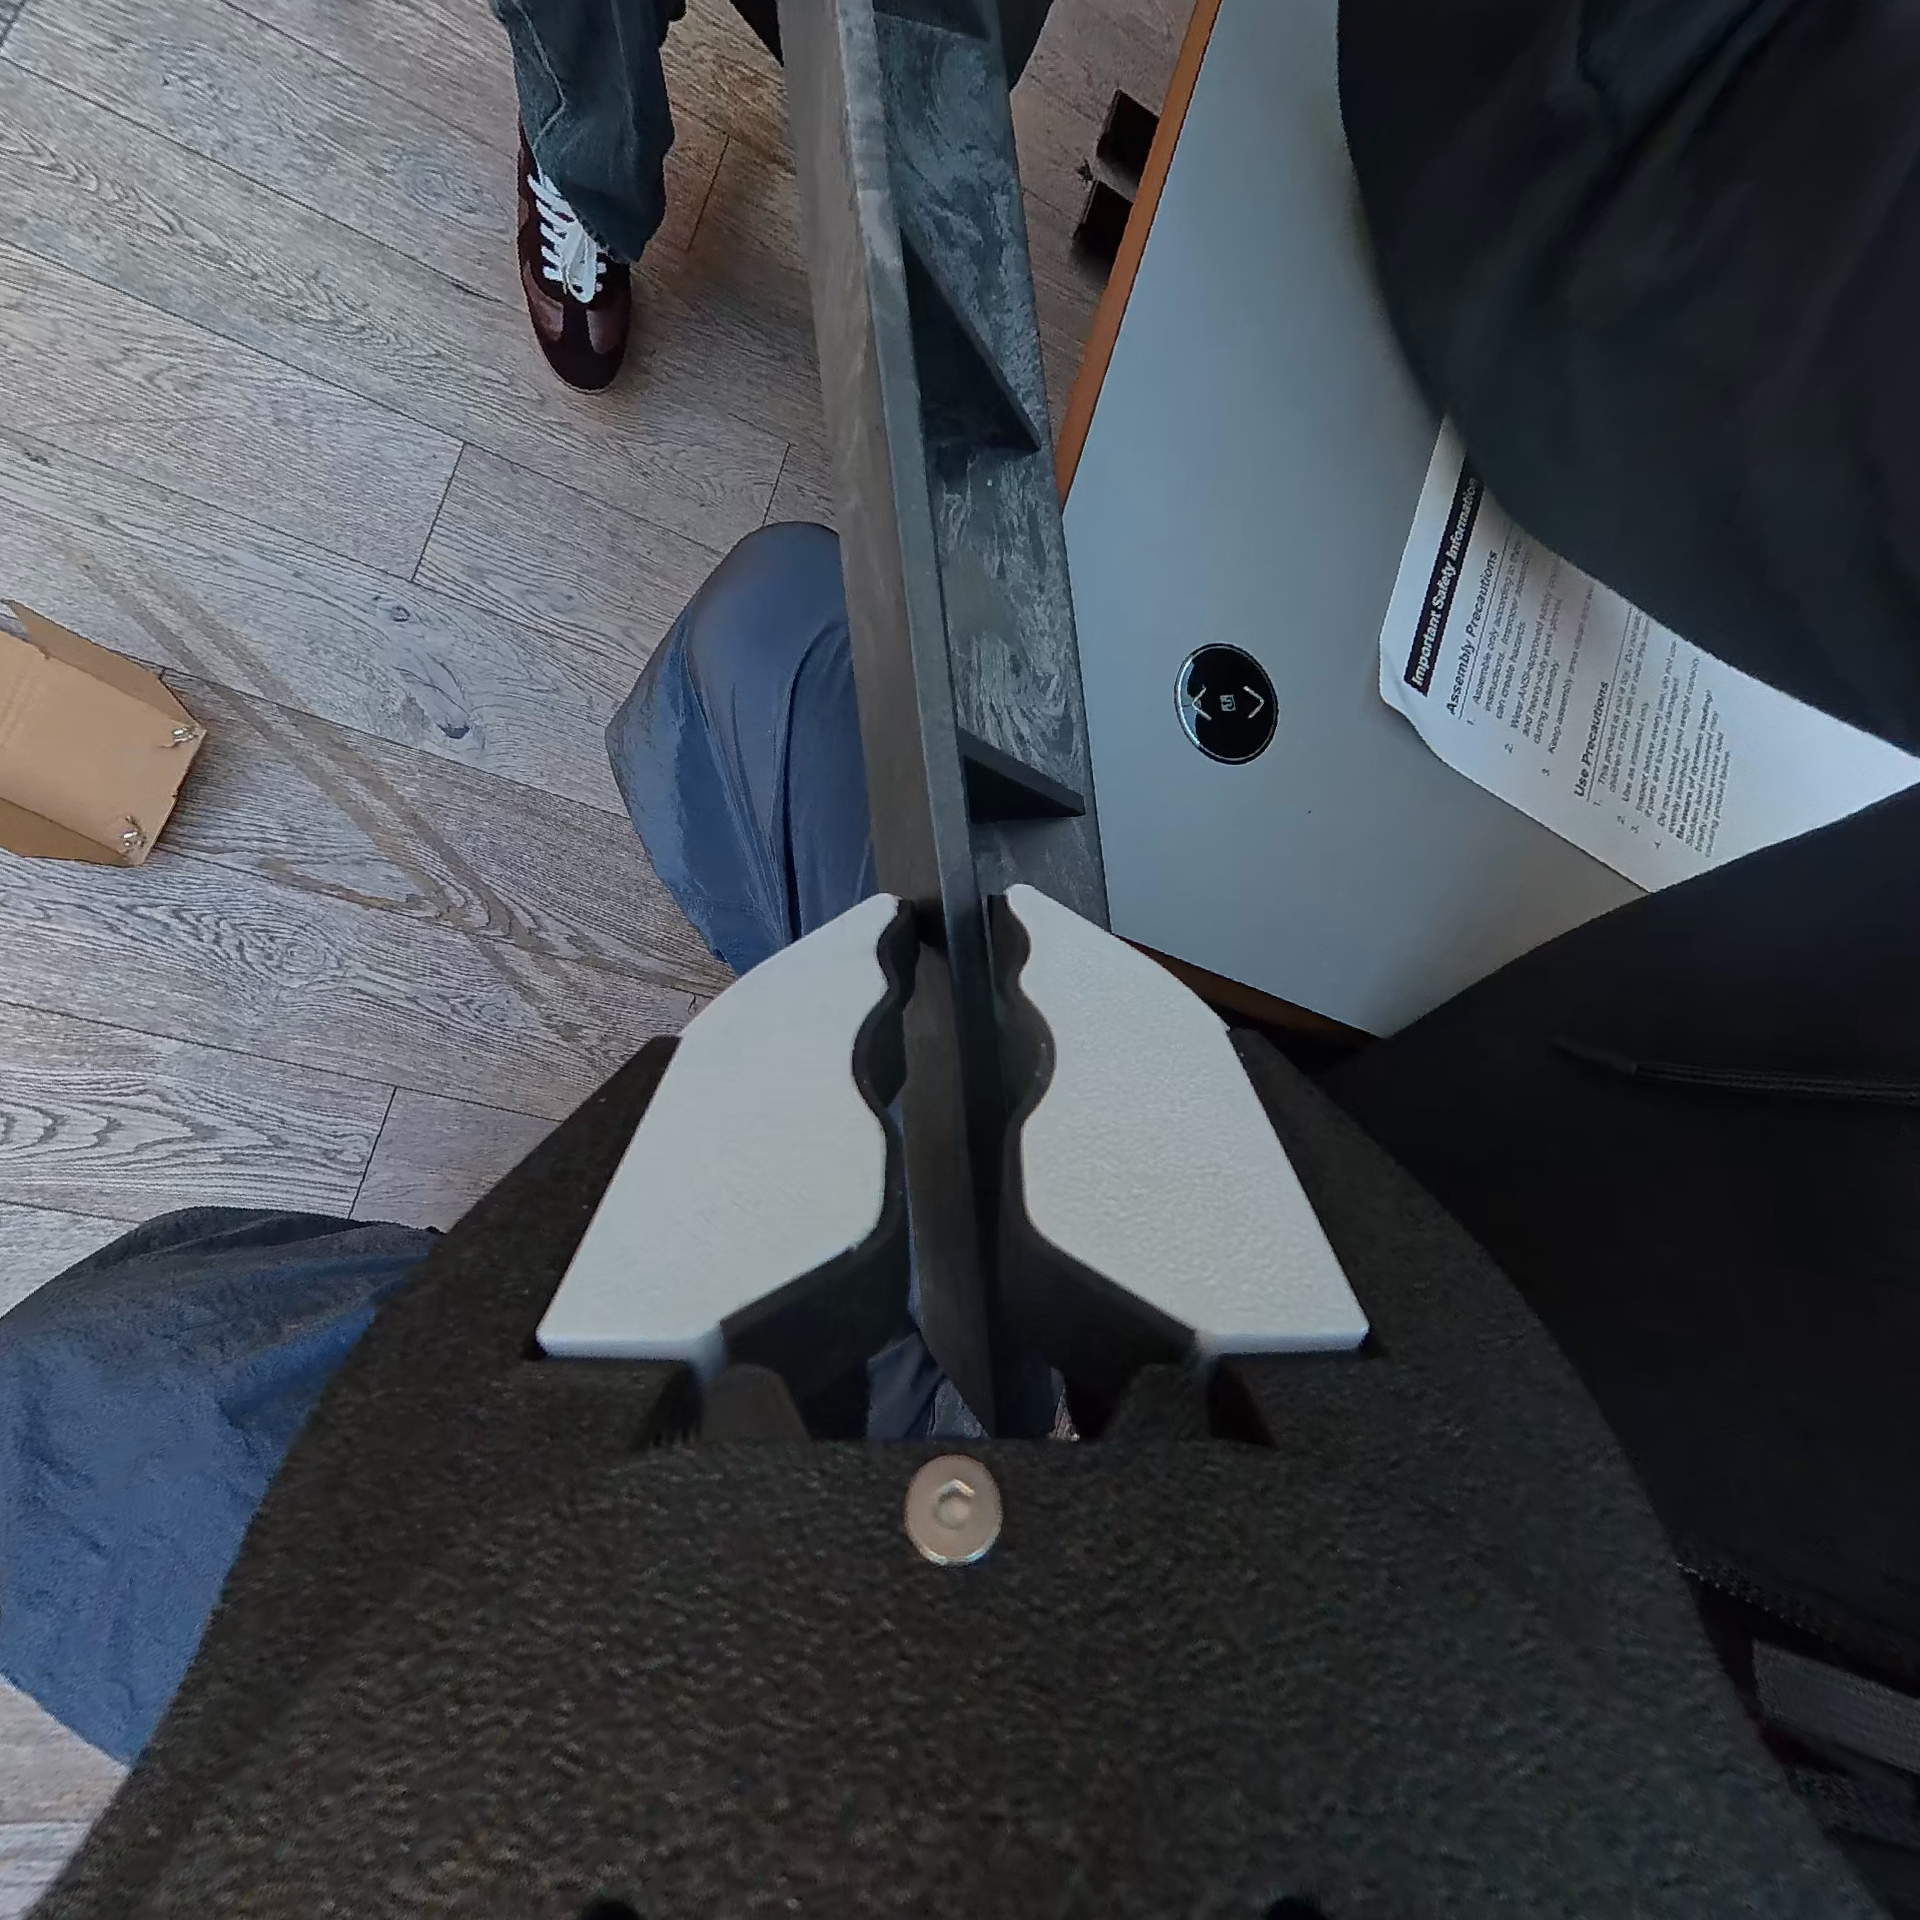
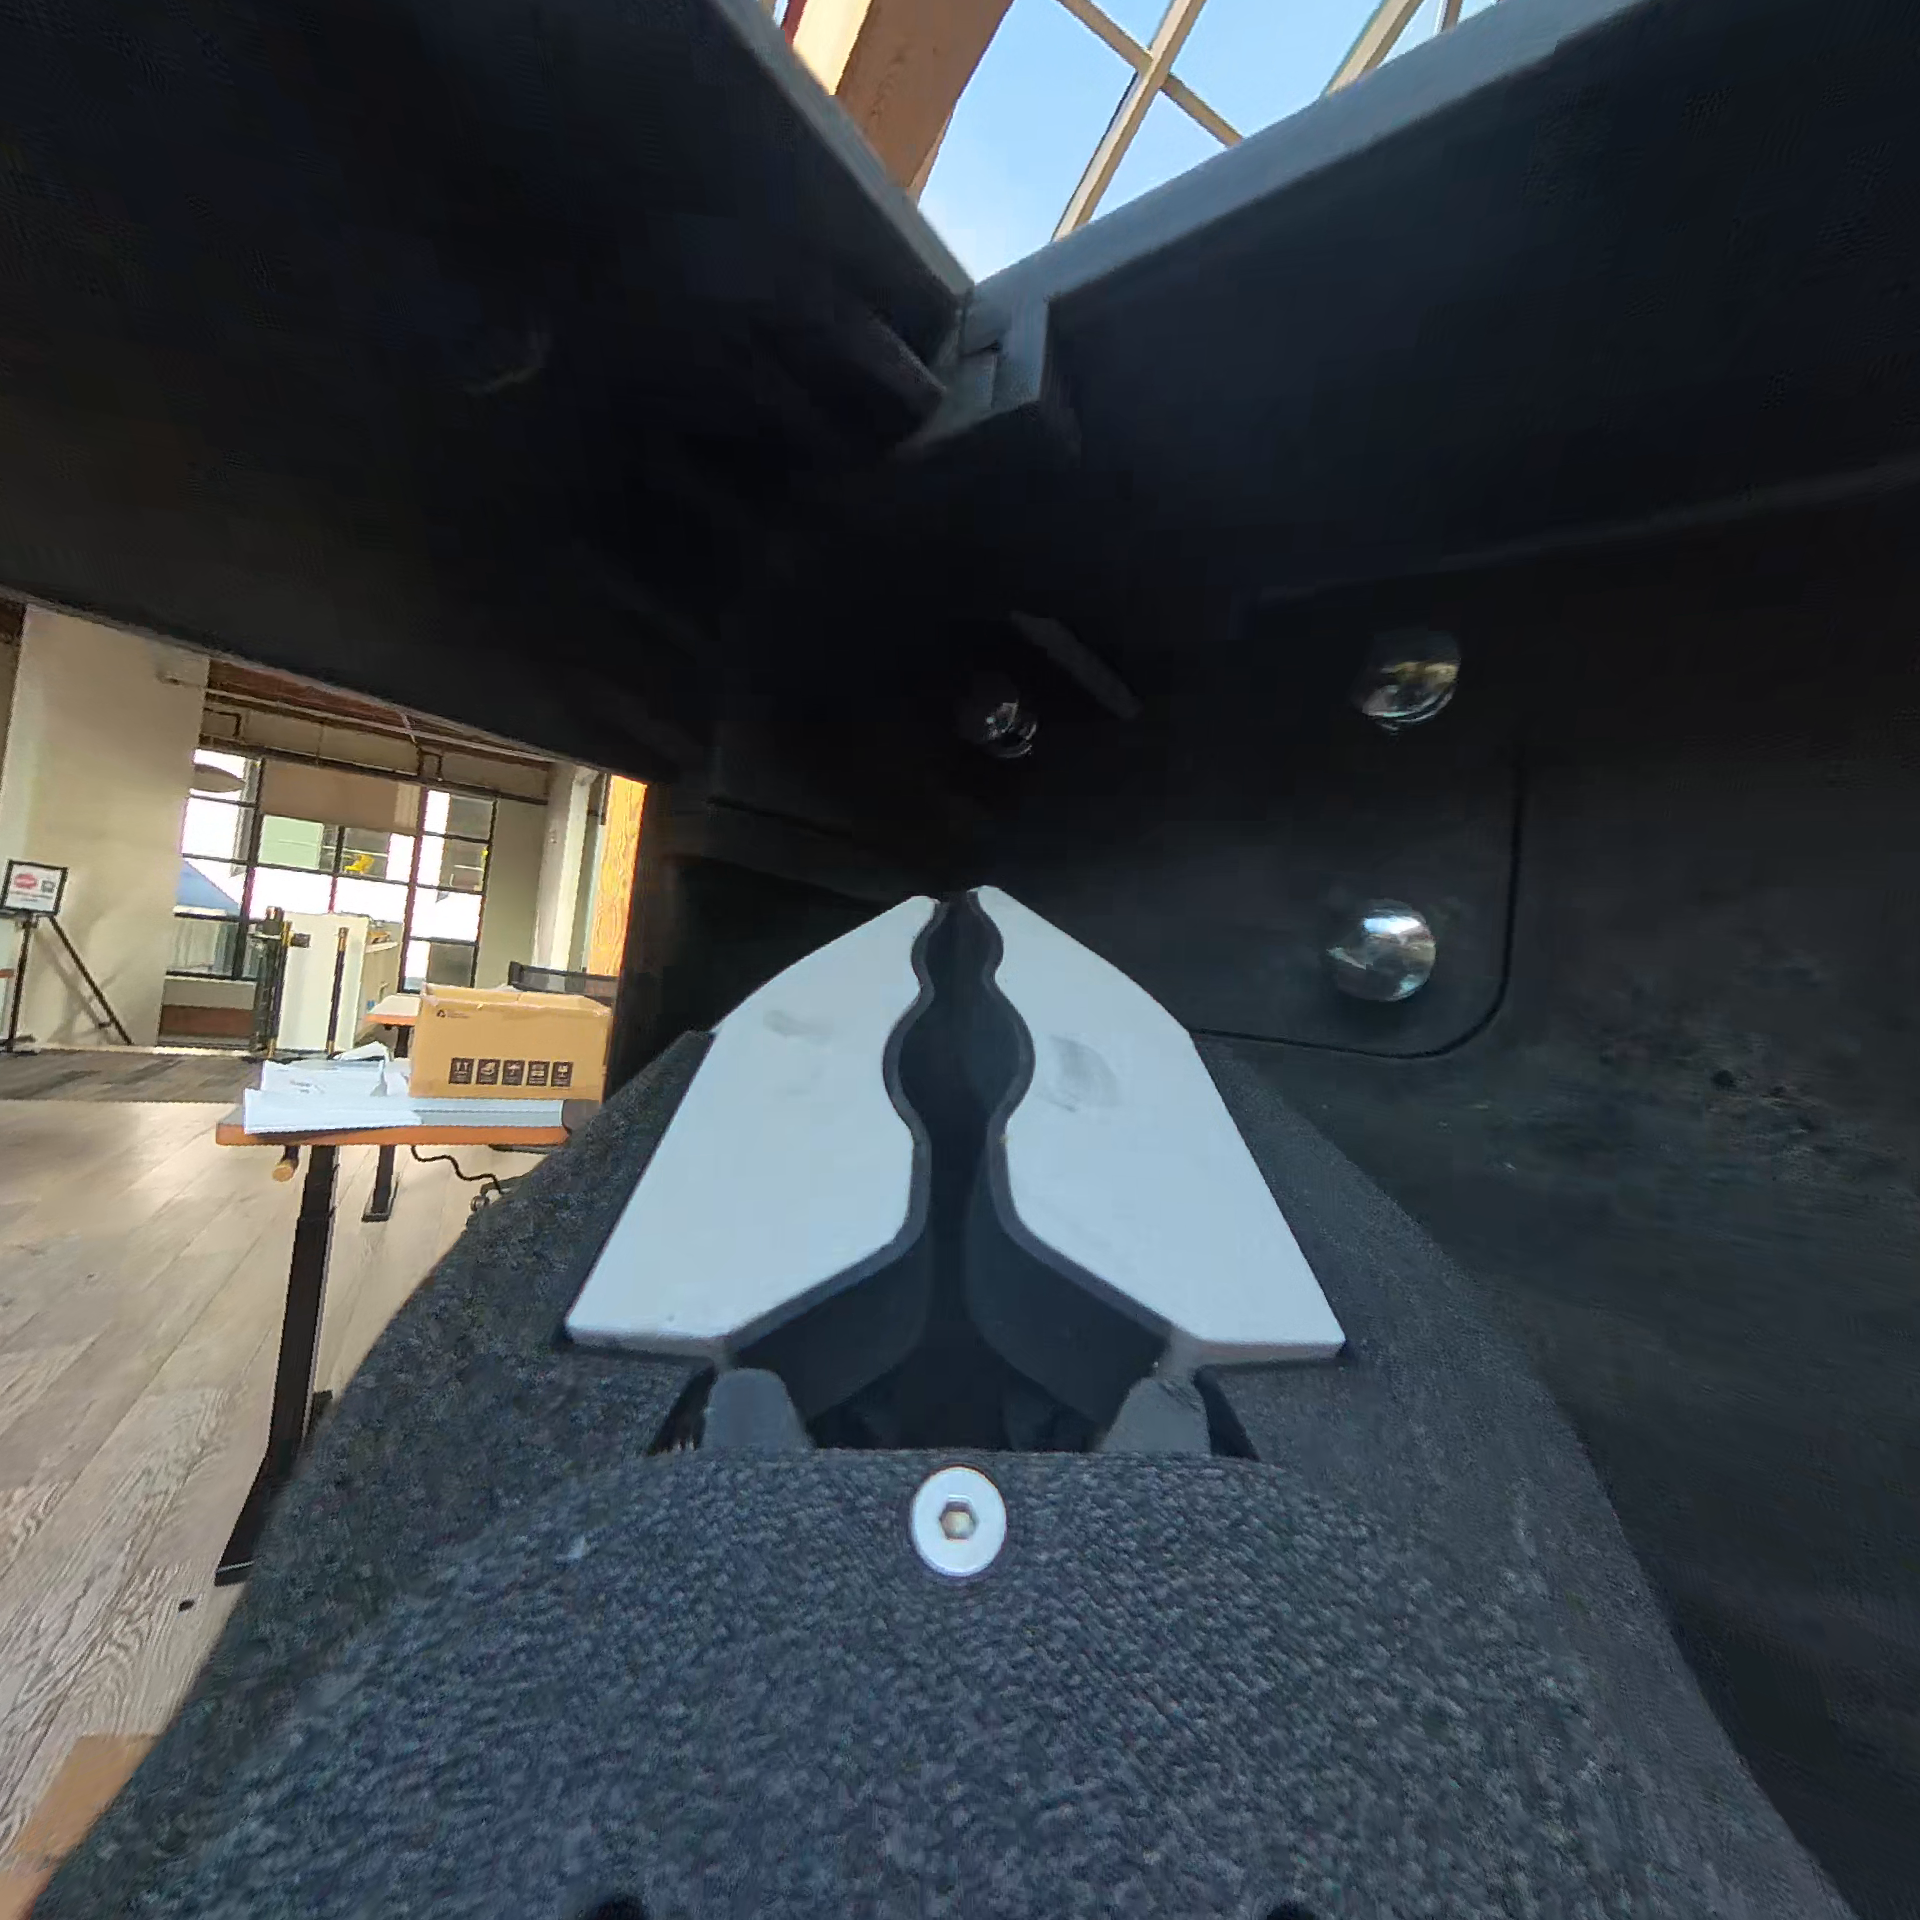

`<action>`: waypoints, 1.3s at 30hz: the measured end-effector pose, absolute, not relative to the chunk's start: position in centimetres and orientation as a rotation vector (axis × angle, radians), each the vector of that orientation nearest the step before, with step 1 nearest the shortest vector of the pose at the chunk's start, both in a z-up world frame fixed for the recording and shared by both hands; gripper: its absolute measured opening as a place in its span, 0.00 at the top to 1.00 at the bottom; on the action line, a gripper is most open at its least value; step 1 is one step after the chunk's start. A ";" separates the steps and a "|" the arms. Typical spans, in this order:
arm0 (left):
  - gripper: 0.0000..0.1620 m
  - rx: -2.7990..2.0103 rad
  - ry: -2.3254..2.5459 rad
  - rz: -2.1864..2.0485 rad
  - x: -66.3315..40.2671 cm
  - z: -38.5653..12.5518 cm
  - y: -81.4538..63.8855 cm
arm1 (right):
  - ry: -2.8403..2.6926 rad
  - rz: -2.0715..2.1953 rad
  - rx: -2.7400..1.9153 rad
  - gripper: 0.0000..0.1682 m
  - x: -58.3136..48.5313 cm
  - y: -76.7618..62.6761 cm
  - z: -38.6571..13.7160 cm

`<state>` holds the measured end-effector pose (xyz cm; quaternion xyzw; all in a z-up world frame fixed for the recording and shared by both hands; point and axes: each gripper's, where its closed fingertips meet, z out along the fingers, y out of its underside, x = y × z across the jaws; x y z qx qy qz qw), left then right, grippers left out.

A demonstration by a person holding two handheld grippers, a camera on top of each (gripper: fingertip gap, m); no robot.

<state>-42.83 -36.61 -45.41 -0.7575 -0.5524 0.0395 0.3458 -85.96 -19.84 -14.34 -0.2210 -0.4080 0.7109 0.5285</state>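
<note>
In the left wrist view my left gripper (image 1: 958, 914) is shut on the thin edge of a long black metal frame bar (image 1: 914, 436), which runs from between the fingers up to the top of the view. The bar has ribbed gussets on its right side. In the right wrist view my right gripper (image 2: 961, 896) is shut, its tips together and right up against the dark underside of a black metal frame (image 2: 1299, 499). Nothing shows between its fingers. A black bracket plate (image 2: 1226, 883) with shiny round bolt heads (image 2: 1380, 951) lies just right of the tips.
A grey panel (image 1: 1247, 852) with an orange edge, a round black control button (image 1: 1226, 703) and a printed sheet (image 1: 1558, 707) lies right of the bar. Blue-trousered legs (image 1: 738, 748), another person's shoe (image 1: 571, 291) and a cardboard flap (image 1: 83, 758) are on the wood floor. A small table (image 2: 395, 1127) with a cardboard box (image 2: 509, 1044) stands far left. Some 55 cm of space lies between my two pairs of fingers. The black bracket plate (image 2: 1226, 883) is closer to my right gripper, around 4 cm from its tips; the left tips are 60 cm off.
</note>
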 end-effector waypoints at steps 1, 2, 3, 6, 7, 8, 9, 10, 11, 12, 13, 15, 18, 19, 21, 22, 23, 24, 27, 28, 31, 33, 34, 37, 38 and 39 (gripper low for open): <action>0.91 -1.967 -1.434 0.103 -42.8 -45.4 -36.6 | -0.982 1.695 -0.522 1.00 -86.1 -20.2 -14.3; 0.91 -1.968 -1.435 0.103 -42.8 -45.4 -36.6 | -0.989 1.685 -0.530 1.00 -86.4 -20.4 -14.3; 0.91 -1.970 -1.434 0.102 -42.8 -45.4 -36.6 | -1.000 1.662 -0.562 1.00 -87.0 -20.4 -14.5; 0.92 -1.966 -1.436 0.102 -42.8 -45.4 -36.6 | -1.100 1.624 -0.622 1.00 -88.8 -21.0 -15.5; 0.92 -1.967 -1.437 0.101 -42.8 -45.5 -36.6 | -1.085 1.629 -0.628 1.00 -88.8 -20.9 -15.5; 0.92 -1.969 -1.436 0.102 -42.8 -45.5 -36.6 | -1.054 1.636 -0.619 1.00 -88.5 -20.7 -15.3; 0.92 -1.968 -1.436 0.101 -42.8 -45.5 -36.6 | -1.024 1.647 -0.601 1.00 -88.0 -20.5 -14.9; 0.92 -1.966 -1.436 0.100 -42.8 -45.5 -36.6 | -1.003 1.656 -0.585 1.00 -87.5 -20.4 -14.4; 0.92 -1.963 -1.436 0.104 -42.9 -45.5 -36.6 | -0.988 1.663 -0.573 1.00 -87.0 -20.3 -14.0; 0.92 -1.959 -1.436 0.106 -42.9 -45.5 -36.6 | -0.972 1.672 -0.564 1.00 -86.5 -20.1 -13.6; 0.92 -1.960 -1.435 0.105 -42.9 -45.5 -36.6 | -0.955 1.685 -0.559 1.00 -86.1 -20.0 -13.3; 0.92 -1.967 -1.433 0.106 -42.9 -45.5 -36.6 | -0.932 1.708 -0.557 1.00 -85.5 -19.8 -12.7; 0.92 -1.980 -1.428 0.108 -42.9 -45.5 -36.6 | -0.909 1.725 -0.558 1.00 -85.5 -19.7 -11.8; 0.92 -1.980 -1.426 0.110 -43.0 -45.5 -36.6 | -0.908 1.734 -0.559 1.00 -85.5 -19.8 -11.4; 0.92 -1.975 -1.424 0.112 -43.0 -45.5 -36.6 | -0.906 1.742 -0.552 1.00 -85.7 -20.0 -10.4; 0.92 -1.973 -1.424 0.111 -43.0 -45.5 -36.6 | -0.913 1.731 -0.564 1.00 -86.0 -20.0 -10.1; 0.92 -1.971 -1.424 0.111 -43.0 -45.5 -36.6 | -0.940 1.704 -0.597 1.00 -86.9 -20.0 -10.0; 0.92 -1.970 -1.424 0.111 -43.0 -45.5 -36.6 | -0.975 1.687 -0.622 1.00 -87.7 -20.2 -10.1; 0.92 -1.966 -1.422 0.110 -43.0 -45.5 -36.6 | -1.010 1.713 -0.609 1.00 -87.7 -20.5 -10.0; 0.92 -1.963 -1.422 0.109 -43.0 -45.5 -36.6 | -0.985 1.695 -0.617 1.00 -87.4 -20.1 -10.2; 0.92 -1.951 -1.421 0.103 -43.0 -45.5 -36.6 | -0.922 1.706 -0.611 1.00 -85.8 -18.9 -11.2; 0.92 -1.951 -1.420 0.106 -43.0 -45.5 -36.6 | -0.886 1.691 -0.612 1.00 -84.9 -18.0 -12.1; 0.92 -1.954 -1.419 0.107 -43.0 -45.5 -36.6 | -0.866 1.676 -0.612 1.00 -84.5 -17.3 -12.5; 0.92 -1.962 -1.417 0.109 -43.0 -45.5 -36.6 | -0.807 1.672 -0.618 1.00 -83.9 -15.4 -12.7; 0.92 -1.965 -1.416 0.107 -43.0 -45.5 -36.6 | -0.811 1.679 -0.630 1.00 -84.1 -14.9 -12.6; 0.92 -1.968 -1.416 0.109 -43.0 -45.5 -36.6 | -0.809 1.690 -0.640 1.00 -84.3 -14.4 -12.3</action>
